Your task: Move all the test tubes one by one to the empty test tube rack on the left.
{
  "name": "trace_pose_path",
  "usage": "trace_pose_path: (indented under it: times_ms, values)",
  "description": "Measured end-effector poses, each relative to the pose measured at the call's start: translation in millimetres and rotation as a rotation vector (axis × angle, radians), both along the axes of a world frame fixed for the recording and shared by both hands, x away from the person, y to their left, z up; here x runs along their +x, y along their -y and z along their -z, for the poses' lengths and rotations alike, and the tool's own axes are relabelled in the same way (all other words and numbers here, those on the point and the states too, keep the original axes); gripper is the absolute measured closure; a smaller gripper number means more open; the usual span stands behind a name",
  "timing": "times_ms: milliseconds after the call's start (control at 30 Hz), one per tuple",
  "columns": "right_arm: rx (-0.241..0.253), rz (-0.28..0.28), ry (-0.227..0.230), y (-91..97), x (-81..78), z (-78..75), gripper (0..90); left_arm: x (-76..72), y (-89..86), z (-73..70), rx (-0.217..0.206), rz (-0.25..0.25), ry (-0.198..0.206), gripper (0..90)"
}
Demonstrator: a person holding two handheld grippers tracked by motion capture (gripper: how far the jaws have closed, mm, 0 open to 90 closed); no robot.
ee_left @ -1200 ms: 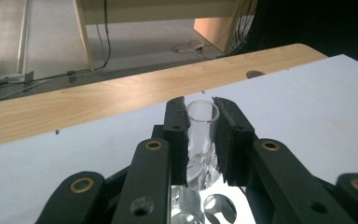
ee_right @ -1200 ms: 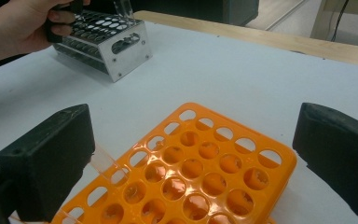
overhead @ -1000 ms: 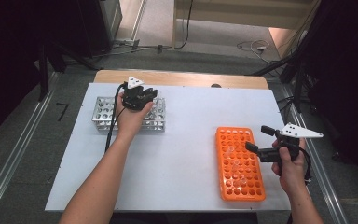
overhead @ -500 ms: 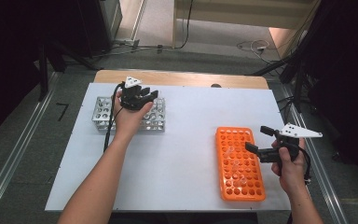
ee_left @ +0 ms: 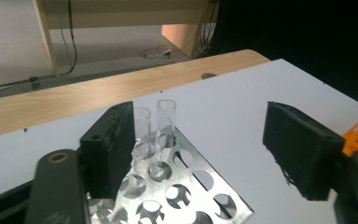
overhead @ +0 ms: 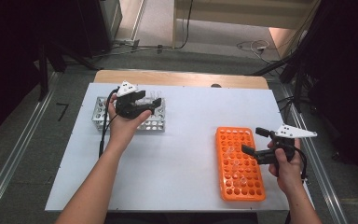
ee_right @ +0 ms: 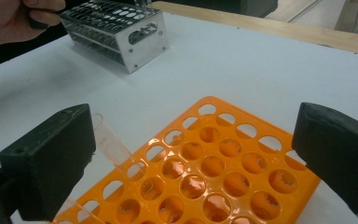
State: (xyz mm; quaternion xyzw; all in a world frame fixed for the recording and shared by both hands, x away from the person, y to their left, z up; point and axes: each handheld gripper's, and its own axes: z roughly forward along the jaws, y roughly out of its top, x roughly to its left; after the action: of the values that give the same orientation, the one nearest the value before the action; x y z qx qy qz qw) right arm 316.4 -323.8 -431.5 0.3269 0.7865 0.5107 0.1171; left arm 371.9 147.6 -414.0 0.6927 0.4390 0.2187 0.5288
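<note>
Looking down from the high view, the left tongs hover spread over the perforated metal tube rack at the far left of the white bench; their jaws have just been opening, with nothing between them. The right tongs are also spread, empty, beside the orange plastic tube rack, where a few clear tubes seem to lie. In the left gripper view, two clear glass test tubes stand upright in the metal rack's far corner holes, just beside the left jaw; a careless swing away could, I judge, clip a rim and tip or crack a tube. In the right gripper view, a clear tube leans tilted in an edge hole of the orange rack, close to the left jaw; closing on it at that slant might lever it out or let it slip. No brand, label or writing can be read anywhere.
</note>
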Motion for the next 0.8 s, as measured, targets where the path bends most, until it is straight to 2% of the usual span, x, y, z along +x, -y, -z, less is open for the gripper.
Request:
trace_pose_path:
  times_ms: [167, 367, 433, 700, 800]
  values:
    - [0.004, -0.024, -0.013, -1.5, 1.4, 2.5, 0.0, -17.8, -0.5, -2.2, -0.018, 0.03, 0.016, 14.7]
    - [0.006, -0.068, -0.037, -4.4, 3.6, 6.8, 0.0, -39.5, 1.1, -1.1, -0.029, 0.069, 0.015, 8.6]
    - [0.008, -0.068, -0.04, -5.3, 3.7, 7.8, 4.9, -47.1, 1.9, -0.3, -0.033, 0.073, 0.02, 6.7]
    - [-0.002, -0.118, -0.069, -8.0, 5.7, 13.2, 5.7, -71.6, 6.7, 1.9, -0.041, 0.134, 0.024, 0.0]
    - [-0.018, -0.114, -0.077, -9.5, 6.1, 16.0, 16.8, -80.1, 9.1, 1.6, -0.046, 0.157, 0.031, 0.0]
